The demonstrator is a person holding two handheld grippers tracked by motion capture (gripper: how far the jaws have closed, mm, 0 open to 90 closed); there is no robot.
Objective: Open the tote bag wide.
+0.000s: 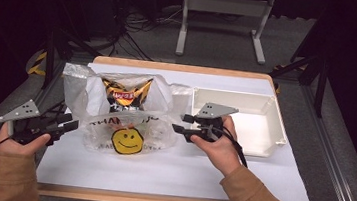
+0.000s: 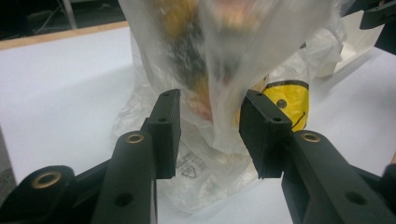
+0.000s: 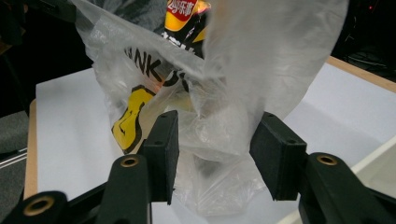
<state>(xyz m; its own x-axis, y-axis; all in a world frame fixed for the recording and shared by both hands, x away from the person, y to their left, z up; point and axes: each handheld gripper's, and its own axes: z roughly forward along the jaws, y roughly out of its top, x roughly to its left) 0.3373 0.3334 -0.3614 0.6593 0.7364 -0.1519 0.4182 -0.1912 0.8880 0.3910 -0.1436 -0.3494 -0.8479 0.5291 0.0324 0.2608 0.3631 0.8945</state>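
A clear plastic bag (image 1: 164,99) printed with a yellow smiley face (image 1: 127,141) stands on the white tabletop, and a black and yellow chip packet (image 1: 126,95) sits inside it. My left gripper (image 1: 74,126) is at the bag's left edge, open. In the left gripper view a fold of the bag (image 2: 233,56) hangs between the spread jaws of the left gripper (image 2: 209,133). My right gripper (image 1: 179,122) is at the bag's right side, open. Seen from the right gripper (image 3: 215,154), crumpled bag film (image 3: 261,60) lies between its jaws, with the chip packet (image 3: 184,14) above.
An empty white tray (image 1: 279,126) sits right of the bag, just behind the right hand. White tabletop (image 1: 168,175) stretches in front of the bag. Beyond the table's far edge stand a metal frame (image 1: 222,19) and cables on the floor.
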